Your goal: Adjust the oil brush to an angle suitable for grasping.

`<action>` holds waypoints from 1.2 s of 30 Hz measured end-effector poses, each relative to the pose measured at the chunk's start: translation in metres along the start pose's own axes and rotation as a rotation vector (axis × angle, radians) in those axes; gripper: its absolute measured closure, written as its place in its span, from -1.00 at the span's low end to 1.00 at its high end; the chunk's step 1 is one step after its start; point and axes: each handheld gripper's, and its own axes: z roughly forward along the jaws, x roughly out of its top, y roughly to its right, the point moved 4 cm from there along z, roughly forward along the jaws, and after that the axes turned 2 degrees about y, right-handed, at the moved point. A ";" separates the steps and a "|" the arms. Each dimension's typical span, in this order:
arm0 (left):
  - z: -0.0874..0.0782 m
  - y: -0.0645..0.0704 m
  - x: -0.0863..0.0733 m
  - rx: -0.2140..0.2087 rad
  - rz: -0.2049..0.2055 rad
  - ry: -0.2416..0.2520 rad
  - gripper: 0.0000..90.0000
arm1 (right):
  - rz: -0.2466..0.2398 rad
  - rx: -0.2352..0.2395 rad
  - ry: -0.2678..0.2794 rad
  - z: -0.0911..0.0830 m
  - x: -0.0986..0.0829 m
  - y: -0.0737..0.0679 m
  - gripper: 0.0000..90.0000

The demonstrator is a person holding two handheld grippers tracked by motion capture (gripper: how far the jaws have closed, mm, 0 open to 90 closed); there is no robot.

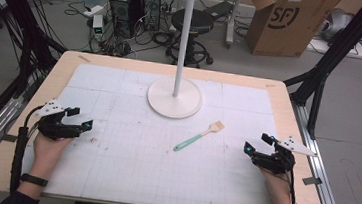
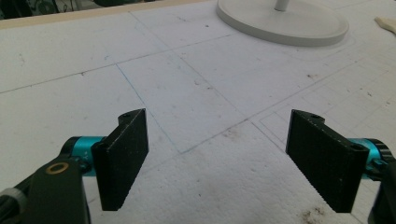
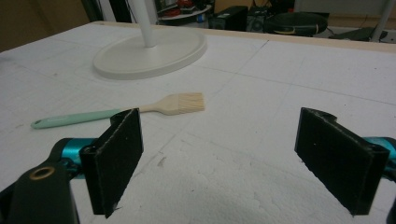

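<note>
The brush [image 1: 199, 136] lies flat on the white mat [image 1: 129, 152], a little right of the table's centre, between the two grippers and nearer the right one. Its mint handle points toward the near edge and its pale bristles toward the far right corner. It lies just beside the stand [image 1: 175, 97] but apart from its round base, on the near right side. The left gripper [image 1: 80, 122] rests near the left edge of the table [image 1: 7, 160], jaws spread wide with nothing between them. The right gripper [image 1: 255, 148] rests near the right edge, jaws likewise wide apart and empty. In the right gripper view the brush [image 3: 116, 112] lies beyond the left jaw, untouched.
</note>
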 end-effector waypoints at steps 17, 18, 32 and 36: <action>0.000 0.001 0.000 -0.001 0.008 -0.002 -0.52 | 0.003 0.011 -0.015 0.002 0.000 -0.001 -0.69; 0.000 0.001 0.000 -0.002 0.008 -0.002 -0.52 | 0.003 0.012 -0.015 0.002 0.000 -0.001 -0.69; 0.000 0.001 0.000 -0.001 0.014 -0.004 -0.52 | -0.070 0.132 -0.045 0.008 0.007 -0.020 -0.37; 0.000 0.001 0.000 -0.002 0.014 -0.003 -0.52 | -0.094 0.190 -0.061 0.015 0.008 -0.033 -0.07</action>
